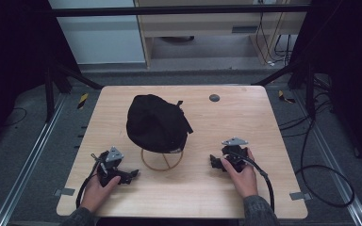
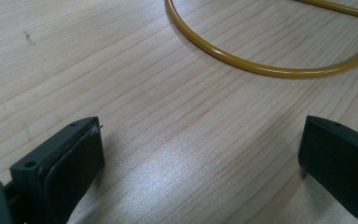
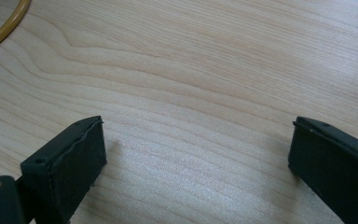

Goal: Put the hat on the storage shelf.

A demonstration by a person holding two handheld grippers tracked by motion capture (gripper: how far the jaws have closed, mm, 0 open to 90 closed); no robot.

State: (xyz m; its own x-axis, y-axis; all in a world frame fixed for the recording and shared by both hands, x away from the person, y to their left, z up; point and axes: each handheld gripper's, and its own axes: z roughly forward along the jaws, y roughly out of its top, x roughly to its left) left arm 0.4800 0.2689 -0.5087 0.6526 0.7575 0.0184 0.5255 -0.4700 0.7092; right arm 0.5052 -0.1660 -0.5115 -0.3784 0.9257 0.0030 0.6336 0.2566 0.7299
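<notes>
High view: my pale wooden worktop (image 1: 245,122) sits on grey floor (image 1: 28,141), a black cap (image 1: 156,123) on its wire stand (image 1: 162,159) at centre. My left gripper (image 1: 131,176) and right gripper (image 1: 213,161) rest with jaws spread over bare wood near the frame's lower edge.

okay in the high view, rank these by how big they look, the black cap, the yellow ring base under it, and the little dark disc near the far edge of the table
1. black cap, clearly the largest.
2. yellow ring base, narrower than the cap and partly hidden beneath it.
3. dark disc, by far the smallest; it lies farther from the camera, but that would not change its place.
</notes>
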